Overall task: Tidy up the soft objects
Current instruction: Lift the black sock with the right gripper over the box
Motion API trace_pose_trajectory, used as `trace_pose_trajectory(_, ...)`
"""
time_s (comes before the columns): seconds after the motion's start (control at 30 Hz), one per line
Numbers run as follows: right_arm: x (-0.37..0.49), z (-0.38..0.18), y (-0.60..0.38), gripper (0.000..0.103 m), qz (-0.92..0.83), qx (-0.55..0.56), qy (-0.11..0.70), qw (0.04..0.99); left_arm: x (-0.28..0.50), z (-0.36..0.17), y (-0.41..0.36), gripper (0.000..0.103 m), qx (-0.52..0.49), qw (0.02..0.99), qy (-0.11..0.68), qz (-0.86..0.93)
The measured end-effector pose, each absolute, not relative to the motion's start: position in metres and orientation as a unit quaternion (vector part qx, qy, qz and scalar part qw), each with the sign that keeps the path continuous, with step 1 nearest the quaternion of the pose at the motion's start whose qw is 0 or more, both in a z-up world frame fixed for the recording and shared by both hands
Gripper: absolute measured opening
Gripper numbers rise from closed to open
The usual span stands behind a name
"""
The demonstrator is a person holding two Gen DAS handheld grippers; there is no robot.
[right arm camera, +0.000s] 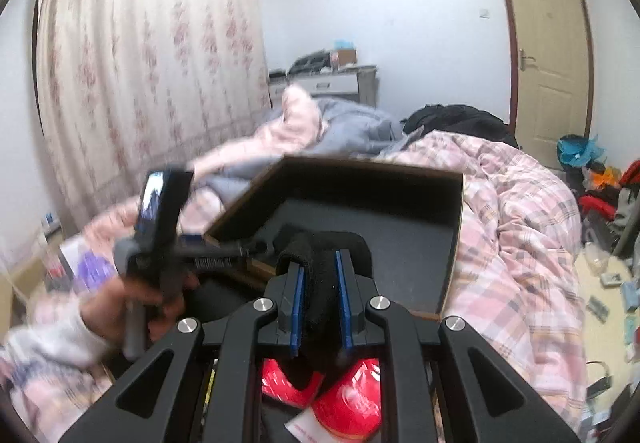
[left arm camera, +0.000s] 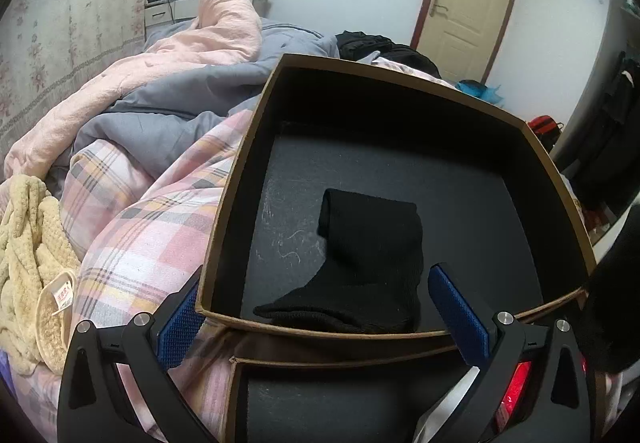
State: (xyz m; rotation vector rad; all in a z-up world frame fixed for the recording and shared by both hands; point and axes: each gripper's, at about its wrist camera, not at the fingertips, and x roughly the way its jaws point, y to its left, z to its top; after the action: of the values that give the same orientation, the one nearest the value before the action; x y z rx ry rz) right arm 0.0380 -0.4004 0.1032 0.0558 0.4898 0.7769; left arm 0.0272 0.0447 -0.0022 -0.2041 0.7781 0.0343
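Bedside cream slipper (left arm camera: pixel 54 317) bears unreadable red label (left arm camera: pixel 64 293)

The left hand (right arm camera: pixel 132 307) and its gripper (right arm camera: pixel 224 255) are smeared by motion blur. The sock's (left arm camera: pixel 360 263) near end is hidden behind the box rim (left arm camera: pixel 320 329). The red objects (right arm camera: pixel 344 403) are largely covered.
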Motion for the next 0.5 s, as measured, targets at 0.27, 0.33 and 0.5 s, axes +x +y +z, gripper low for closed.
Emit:
trace_pose_trajectory(0.27,0.059,0.119,-0.397,0.012,0.35,0.056,0.209,0.912,0.027,-0.002,0.045,0.103,-0.099,0.921,0.378,0.017)
trace_pose_trajectory(0.33,0.06,0.121,-0.398,0.012,0.34,0.062,0.195,0.918,0.026,-0.002,0.045,0.103,-0.099,0.92,0.378,0.017)
trace_pose_trajectory(0.5,0.071,0.117,-0.396,0.012,0.321,0.084,0.188,0.925,0.026,-0.002,0.044,0.103,-0.099,0.921,0.378,0.017)
